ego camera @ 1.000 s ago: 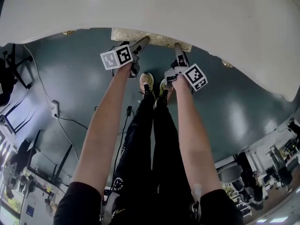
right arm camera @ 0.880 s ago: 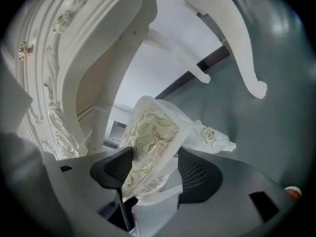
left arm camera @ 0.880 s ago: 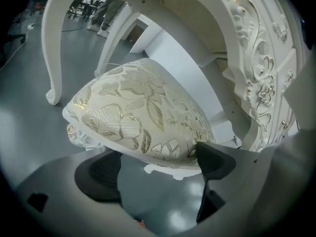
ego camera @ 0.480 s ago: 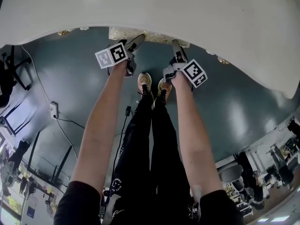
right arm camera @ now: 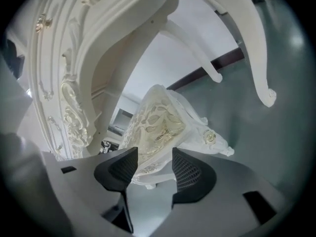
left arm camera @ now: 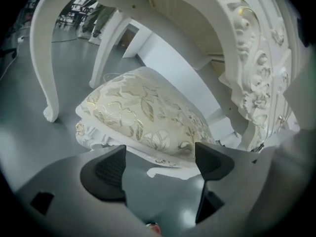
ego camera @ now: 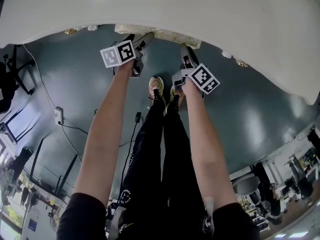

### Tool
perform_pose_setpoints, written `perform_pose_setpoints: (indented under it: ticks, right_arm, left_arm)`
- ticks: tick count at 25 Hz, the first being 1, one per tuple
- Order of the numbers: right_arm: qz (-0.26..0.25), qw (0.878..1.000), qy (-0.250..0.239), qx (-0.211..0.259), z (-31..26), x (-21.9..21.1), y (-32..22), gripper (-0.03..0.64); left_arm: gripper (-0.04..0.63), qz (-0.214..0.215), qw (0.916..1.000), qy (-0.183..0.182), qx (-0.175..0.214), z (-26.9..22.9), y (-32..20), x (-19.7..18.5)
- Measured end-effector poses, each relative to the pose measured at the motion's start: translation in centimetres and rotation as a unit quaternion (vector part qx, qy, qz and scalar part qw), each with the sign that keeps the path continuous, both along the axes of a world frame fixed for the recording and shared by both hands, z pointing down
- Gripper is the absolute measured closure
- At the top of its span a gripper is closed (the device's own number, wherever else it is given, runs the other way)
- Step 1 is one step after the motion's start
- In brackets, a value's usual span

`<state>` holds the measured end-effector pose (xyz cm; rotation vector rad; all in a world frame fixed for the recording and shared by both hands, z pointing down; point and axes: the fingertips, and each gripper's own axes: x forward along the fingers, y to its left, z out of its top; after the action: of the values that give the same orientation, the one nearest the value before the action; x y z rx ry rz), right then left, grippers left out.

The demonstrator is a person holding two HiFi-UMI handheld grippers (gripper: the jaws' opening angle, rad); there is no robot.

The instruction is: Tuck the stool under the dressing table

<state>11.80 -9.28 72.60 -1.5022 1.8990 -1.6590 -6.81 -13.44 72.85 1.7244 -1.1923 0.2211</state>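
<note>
The white dressing table (ego camera: 200,9) fills the top of the head view, and only a strip of the stool's (ego camera: 165,32) cream floral cushion shows under its edge. In the left gripper view the stool (left arm camera: 148,115) stands beneath the carved table (left arm camera: 252,83). My left gripper (left arm camera: 159,149) is open wide, its tips at the seat's white rim. My right gripper (right arm camera: 154,154) has just been closing. The seat's corner (right arm camera: 158,127) is between its pads (right arm camera: 190,174), which look pressed on it. In the head view both grippers (ego camera: 145,38) (ego camera: 184,48) reach to the table's edge.
The person's legs and shoes (ego camera: 156,86) stand on the grey-blue floor right behind the grippers. A cable and power strip (ego camera: 59,115) lie to the left. Curved table legs (left arm camera: 47,58) (right arm camera: 256,58) flank the stool. Chairs and equipment (ego camera: 247,184) stand far behind.
In the head view both grippers have shifted toward the table's edge, and the stool has gone further under it, so less cushion shows.
</note>
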Motion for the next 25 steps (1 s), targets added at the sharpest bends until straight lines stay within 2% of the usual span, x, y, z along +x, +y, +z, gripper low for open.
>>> perform_pose_setpoints:
  ticks: [2,4,5,7,8,9,12,17,22,25]
  right_arm:
    - [-0.025,0.999,0.031,0.026,-1.4,-0.3,0.4,0.38]
    - [-0.057,0.994,0.074,0.062,-3.3,-0.8,0.5,0.393]
    - [-0.073,0.99,0.096,0.079,-4.2,-1.1,0.5,0.402]
    - [-0.1,0.98,0.132,0.111,-6.2,-1.6,0.4,0.408]
    - [-0.112,0.975,0.147,0.126,-7.4,-1.9,0.5,0.414]
    - [-0.124,0.969,0.162,0.141,-8.7,-2.2,0.7,0.424]
    - [-0.149,0.952,0.196,0.182,-13.4,-2.8,1.5,0.436]
    - [-0.189,0.915,0.248,0.257,-24.1,-2.4,3.7,0.443]
    - [-0.209,0.87,0.304,0.328,-36.2,-0.3,3.7,0.476]
    - [-0.203,0.849,0.321,0.367,-44.0,0.5,3.9,0.52]
  left_arm:
    - [0.138,0.014,0.9995,-0.015,0.025,-1.0,0.9,0.7]
    - [0.168,0.018,0.997,-0.033,0.068,-2.7,1.5,1.0]
    - [0.226,0.018,0.9943,-0.047,0.094,-3.8,1.7,1.1]
    - [0.389,0.022,0.986,-0.081,0.144,-6.3,2.2,1.2]
    - [0.444,0.027,0.9818,-0.095,0.162,-7.7,2.5,1.4]
    - [0.463,0.033,0.9786,-0.102,0.176,-9.0,3.0,1.6]
    - [0.477,0.048,0.9694,-0.117,0.21,-13.4,4.7,2.5]
    - [0.512,0.061,0.9439,-0.156,0.285,-24.5,6.8,4.6]
    - [0.541,0.091,0.9111,-0.173,0.363,-37.9,7.2,8.2]
    - [0.551,0.109,0.8924,-0.188,0.396,-45.5,8.5,9.0]
